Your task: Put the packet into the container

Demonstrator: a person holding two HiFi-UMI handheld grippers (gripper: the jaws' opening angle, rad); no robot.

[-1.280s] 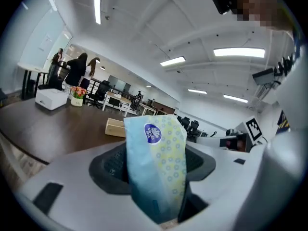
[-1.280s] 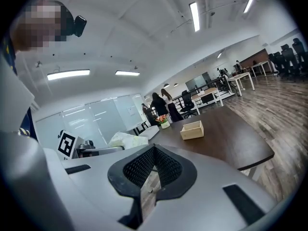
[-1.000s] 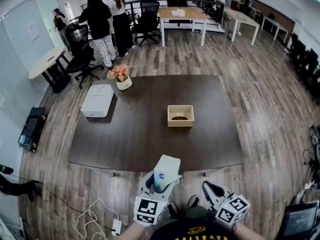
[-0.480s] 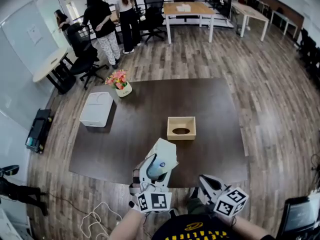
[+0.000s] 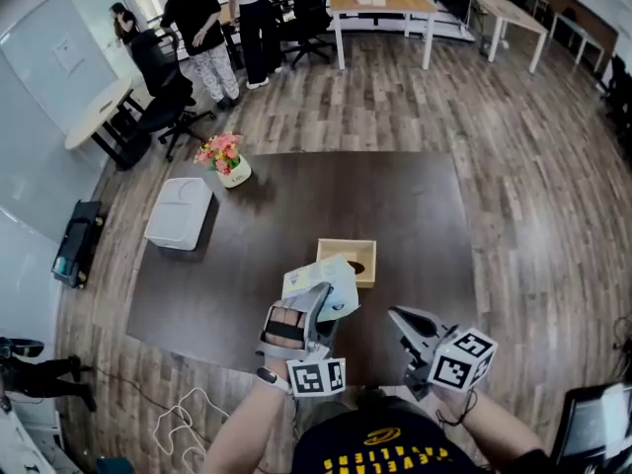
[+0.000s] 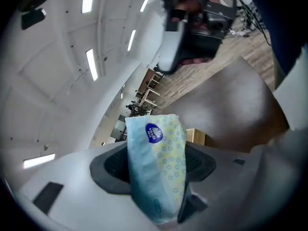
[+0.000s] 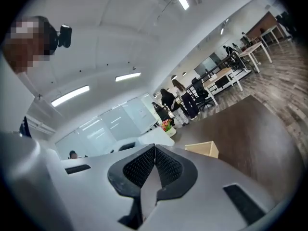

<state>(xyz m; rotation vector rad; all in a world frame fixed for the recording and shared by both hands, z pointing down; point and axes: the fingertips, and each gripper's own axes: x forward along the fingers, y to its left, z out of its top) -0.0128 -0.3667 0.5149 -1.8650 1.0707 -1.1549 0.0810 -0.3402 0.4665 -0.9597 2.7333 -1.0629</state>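
Note:
A pale blue and yellow tissue packet (image 5: 324, 283) (image 6: 158, 167) is clamped upright between the jaws of my left gripper (image 5: 314, 304) (image 6: 159, 170), which is raised over the near edge of the dark table (image 5: 247, 255). The packet's top overlaps the near left corner of the open wooden container (image 5: 348, 260) in the head view. That container (image 7: 203, 149) stands on the table's middle, and a dark oval shows inside it. My right gripper (image 5: 403, 324) (image 7: 153, 167) hovers at the table's near right edge, shut with nothing between its pads.
A white box (image 5: 179, 212) lies at the table's left end, and a pot of pink flowers (image 5: 225, 161) stands at the far left corner. Several people and office chairs (image 5: 197, 38) are beyond the table. A cable and power strip (image 5: 188, 423) lie on the floor near left.
My left gripper has lifted and moved forward with the packet, from below the table's near edge to just in front of the container. The right gripper rose slightly.

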